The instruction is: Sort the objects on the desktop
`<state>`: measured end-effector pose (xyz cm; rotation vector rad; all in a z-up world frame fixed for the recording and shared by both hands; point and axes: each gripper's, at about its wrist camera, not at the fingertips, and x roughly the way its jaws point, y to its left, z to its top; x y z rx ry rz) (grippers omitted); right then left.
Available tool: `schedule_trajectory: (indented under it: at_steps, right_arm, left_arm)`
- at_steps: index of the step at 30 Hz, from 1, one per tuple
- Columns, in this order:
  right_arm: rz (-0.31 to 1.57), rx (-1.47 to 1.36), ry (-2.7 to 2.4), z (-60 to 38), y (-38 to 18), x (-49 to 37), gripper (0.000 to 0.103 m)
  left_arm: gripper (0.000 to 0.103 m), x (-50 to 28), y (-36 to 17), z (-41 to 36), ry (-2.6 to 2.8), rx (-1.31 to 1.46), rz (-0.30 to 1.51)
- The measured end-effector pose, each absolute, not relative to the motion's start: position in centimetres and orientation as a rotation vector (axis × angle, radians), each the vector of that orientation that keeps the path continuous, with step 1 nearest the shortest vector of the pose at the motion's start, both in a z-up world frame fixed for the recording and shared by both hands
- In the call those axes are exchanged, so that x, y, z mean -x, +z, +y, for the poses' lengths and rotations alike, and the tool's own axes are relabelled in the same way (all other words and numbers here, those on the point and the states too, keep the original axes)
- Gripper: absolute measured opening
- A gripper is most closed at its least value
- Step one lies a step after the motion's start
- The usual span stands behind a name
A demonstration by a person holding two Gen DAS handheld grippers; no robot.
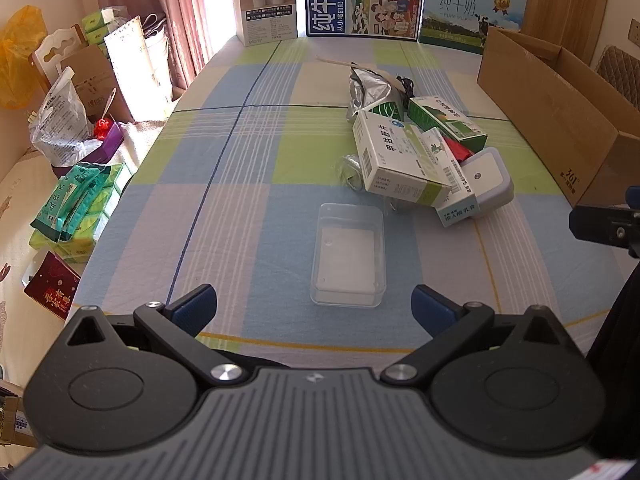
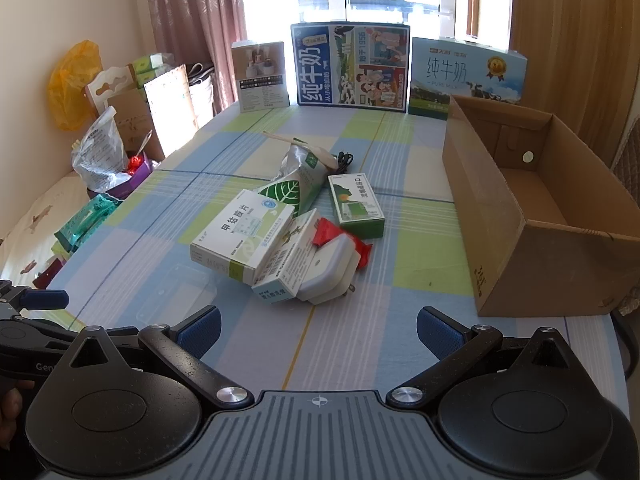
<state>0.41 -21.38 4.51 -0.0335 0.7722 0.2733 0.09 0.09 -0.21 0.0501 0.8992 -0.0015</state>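
Note:
A pile of objects lies mid-table: a white medicine box [image 1: 396, 156] [image 2: 244, 232], a green spray box [image 1: 446, 122] [image 2: 356, 204], a small white ointment box [image 2: 286, 264], a grey-white plug adapter [image 1: 486, 178] [image 2: 328, 274], a red packet [image 2: 344, 238], a silver leaf-print pouch [image 1: 370, 94] [image 2: 298, 182], a black cable [image 2: 344, 160] and a wooden stick [image 1: 340, 63]. A clear plastic tray [image 1: 348, 256] [image 2: 176, 300] sits in front of my open, empty left gripper [image 1: 314, 312]. My right gripper [image 2: 318, 330] is open and empty, near the pile.
An open cardboard box [image 2: 532, 200] [image 1: 548, 108] stands at the table's right. Milk cartons [image 2: 352, 70] and a white box [image 2: 262, 76] line the far edge. Bags and boxes crowd the bench left of the table [image 1: 76, 128].

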Motion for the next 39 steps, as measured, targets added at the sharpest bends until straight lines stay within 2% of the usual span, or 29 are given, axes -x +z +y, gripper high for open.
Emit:
schedule_trajectory:
  at_steps: [21, 27, 33, 39]
  right_arm:
    - [0.785, 0.015, 0.296, -21.5, 4.3, -0.7, 0.101]
    - [0.746, -0.013, 0.359, -22.4, 6.3, -0.7, 0.101]
    - [0.709, 0.118, 0.417, -22.2, 7.9, -2.4, 0.101]
    - [0.754, 0.337, 0.509, -21.3, 8.5, -5.1, 0.101]
  left_arm:
    - [0.102, 0.0, -0.4, 0.2, -0.006, -0.050, 0.904]
    - [0.102, 0.0, -0.3, 0.1, -0.013, -0.059, 0.906]
    - [0.102, -0.4, 0.0, -0.3, -0.052, -0.078, 0.921]
    - [0.102, -1.8, -0.3, -0.7, -0.107, -0.117, 0.970]
